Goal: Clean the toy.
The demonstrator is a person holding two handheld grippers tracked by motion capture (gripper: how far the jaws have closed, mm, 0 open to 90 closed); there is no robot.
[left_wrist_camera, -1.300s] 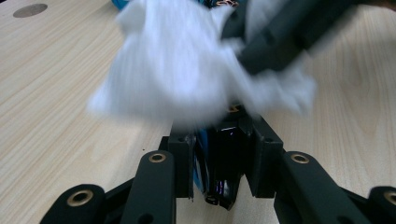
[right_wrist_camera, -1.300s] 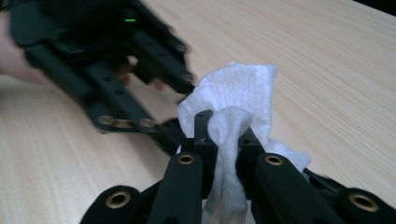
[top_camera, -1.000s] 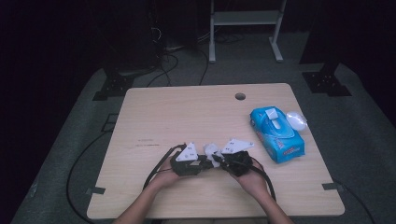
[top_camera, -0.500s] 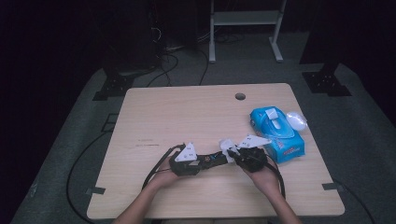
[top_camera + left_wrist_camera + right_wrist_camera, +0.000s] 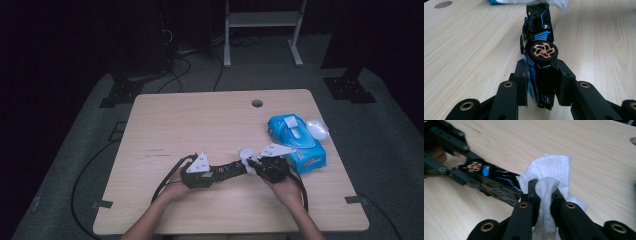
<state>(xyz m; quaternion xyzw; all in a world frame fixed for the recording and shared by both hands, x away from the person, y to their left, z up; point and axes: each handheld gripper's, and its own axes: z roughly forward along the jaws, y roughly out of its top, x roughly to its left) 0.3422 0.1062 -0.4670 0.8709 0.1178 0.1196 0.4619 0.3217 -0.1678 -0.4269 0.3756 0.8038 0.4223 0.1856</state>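
Note:
A black toy car (image 5: 537, 47) with blue stripes and orange wheel spokes lies on its side across the front of the table (image 5: 210, 120). My left gripper (image 5: 543, 82) is shut on its rear end; in the high view that gripper (image 5: 220, 172) points right along the car (image 5: 231, 169). A white wipe (image 5: 549, 180) is pinched in my right gripper (image 5: 544, 195), which is shut on it. The wipe rests against the car's front end (image 5: 499, 185), and in the high view the right gripper (image 5: 252, 162) and wipe (image 5: 245, 153) sit at the car's right tip.
A blue pack of wipes (image 5: 296, 141) with a white flap lies right of my right hand, a crumpled white wipe (image 5: 317, 128) beside it. A cable hole (image 5: 257, 103) sits near the table's far edge. Cables trail off the front left.
My right gripper with the wipe has slid to the right along the car toward the blue pack. The left gripper and the car stayed put.

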